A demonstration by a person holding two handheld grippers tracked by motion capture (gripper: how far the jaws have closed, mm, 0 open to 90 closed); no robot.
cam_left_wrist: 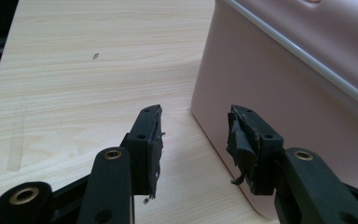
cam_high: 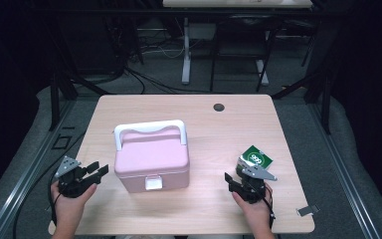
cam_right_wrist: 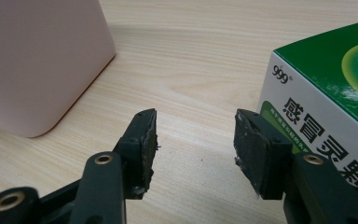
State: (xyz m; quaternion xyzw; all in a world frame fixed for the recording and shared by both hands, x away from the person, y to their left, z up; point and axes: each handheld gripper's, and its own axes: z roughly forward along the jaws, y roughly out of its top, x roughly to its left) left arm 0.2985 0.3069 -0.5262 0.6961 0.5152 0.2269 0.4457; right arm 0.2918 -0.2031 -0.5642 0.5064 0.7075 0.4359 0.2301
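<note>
A pink lidded box (cam_high: 151,162) with a white handle (cam_high: 149,128) and a white front latch (cam_high: 153,183) stands in the middle of the wooden table (cam_high: 219,134). My left gripper (cam_high: 97,170) rests just left of the box, open, nothing between its jaws. In the left gripper view the box wall (cam_left_wrist: 279,88) stands just right of the gripper (cam_left_wrist: 193,140). A green and white medicine carton (cam_high: 255,159) lies at the right. My right gripper (cam_high: 231,179) sits in front of the carton, open and empty. In the right gripper view the carton (cam_right_wrist: 326,88) lies right of the gripper (cam_right_wrist: 193,140).
A dark round grommet (cam_high: 219,107) sits near the table's far edge. A small metal clip (cam_high: 306,211) lies at the front right corner. Desk legs and cables (cam_high: 186,55) stand on the floor beyond the table.
</note>
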